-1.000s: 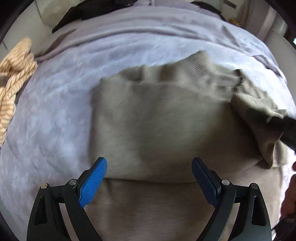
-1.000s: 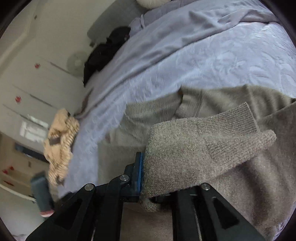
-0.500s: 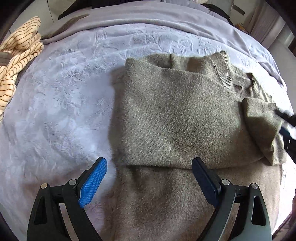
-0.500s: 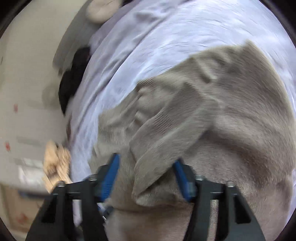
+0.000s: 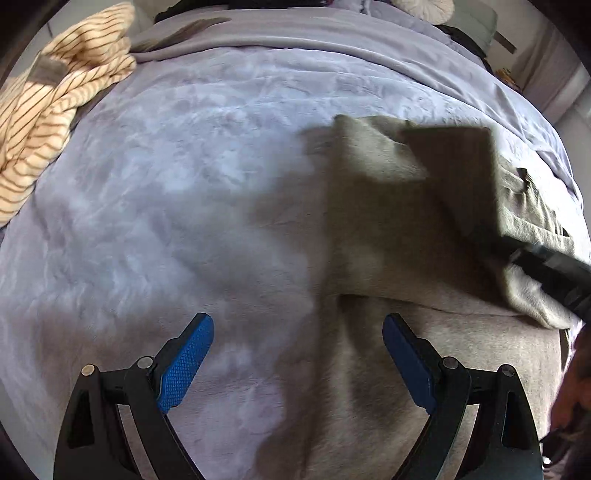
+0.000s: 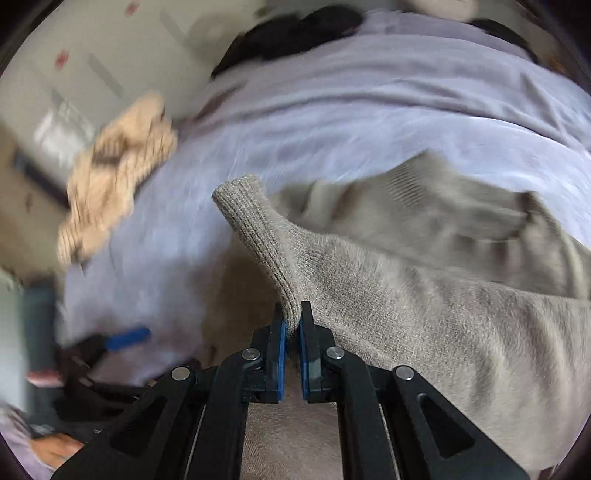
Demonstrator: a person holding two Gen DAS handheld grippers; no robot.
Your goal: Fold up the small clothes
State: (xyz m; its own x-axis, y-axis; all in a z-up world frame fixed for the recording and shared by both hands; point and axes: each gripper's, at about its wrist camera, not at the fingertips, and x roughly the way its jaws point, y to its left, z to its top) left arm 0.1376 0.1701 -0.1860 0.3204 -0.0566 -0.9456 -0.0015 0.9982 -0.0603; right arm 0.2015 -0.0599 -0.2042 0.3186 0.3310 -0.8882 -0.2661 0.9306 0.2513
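Note:
A grey-brown knit sweater (image 5: 406, 229) lies partly folded on the lilac bedspread (image 5: 166, 221). In the right wrist view my right gripper (image 6: 292, 317) is shut on the ribbed cuff of the sweater's sleeve (image 6: 258, 225), which is lifted and stretched across the body of the sweater (image 6: 443, 314). My left gripper (image 5: 297, 354) hangs open above the sweater's left edge, with nothing between its blue pads (image 5: 184, 363). The right gripper's black frame (image 5: 554, 273) shows at the right edge of the left wrist view.
A cream striped garment (image 5: 55, 110) is heaped at the bed's far left, also visible as the striped garment (image 6: 114, 192). Dark clothes (image 6: 295, 33) lie at the head of the bed. A hand (image 5: 576, 384) shows at the right edge.
The right gripper closed on the sleeve cuff and carried it sideways across the sweater. The left gripper drifted left, so the sweater now sits further right in its view.

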